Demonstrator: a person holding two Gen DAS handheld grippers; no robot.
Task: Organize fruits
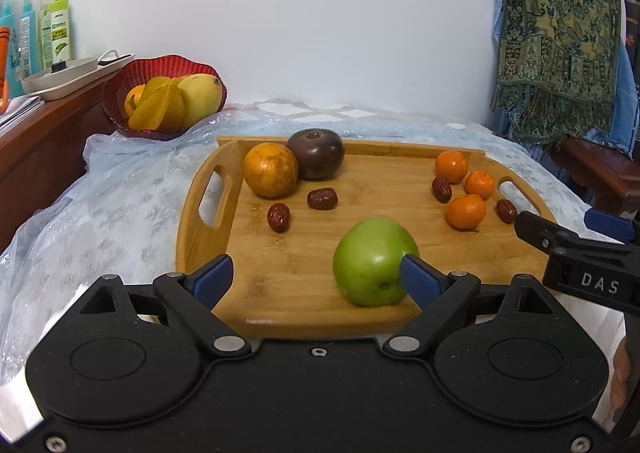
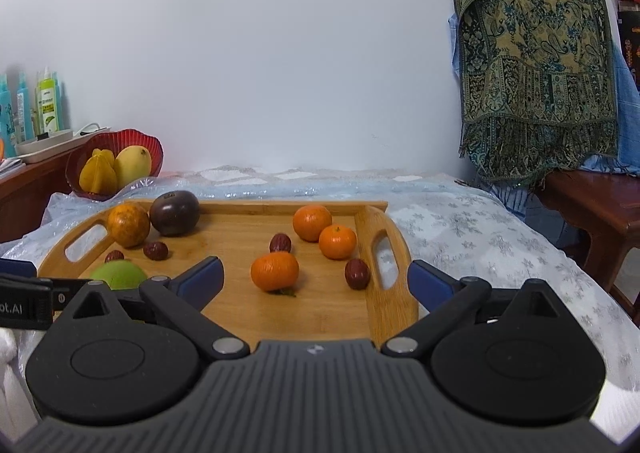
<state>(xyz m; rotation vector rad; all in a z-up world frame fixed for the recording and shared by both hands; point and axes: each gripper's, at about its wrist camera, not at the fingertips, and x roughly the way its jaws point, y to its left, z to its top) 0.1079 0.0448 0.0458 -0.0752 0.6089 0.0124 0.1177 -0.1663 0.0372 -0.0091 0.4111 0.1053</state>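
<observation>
**Fruits lie loose on the tray, both tongs spread wide and empty**

Fruits sit scattered over a wooden tray (image 1: 280, 277) resting on a pale blue plastic-covered cloth (image 1: 100, 205). Behind the tray's far left corner, a red basket (image 1: 120, 93) holds a mango (image 1: 202, 99) and a starfruit (image 1: 160, 109).

The left gripper (image 1: 312, 277) hovers at the tray's near edge with its jaws wide apart and nothing clamped. A green apple (image 1: 368, 265) lies just ahead of its right-hand finger, which overlaps the apple's side; whether the pad touches the skin I cannot tell. The rest of the gap shows bare tray.

The right gripper (image 2: 316, 281) is also spread fully, holding nothing. A tangerine (image 2: 275, 271) lies ahead between the fingers, clear of both, with a red date (image 2: 357, 273) just to its right.

At the far left of the tray, a large orange (image 1: 271, 170) touches a dark purple fruit (image 1: 316, 154), with two dates (image 1: 322, 199) just in front. Two more tangerines (image 2: 324, 233) sit near the right handle.
</observation>
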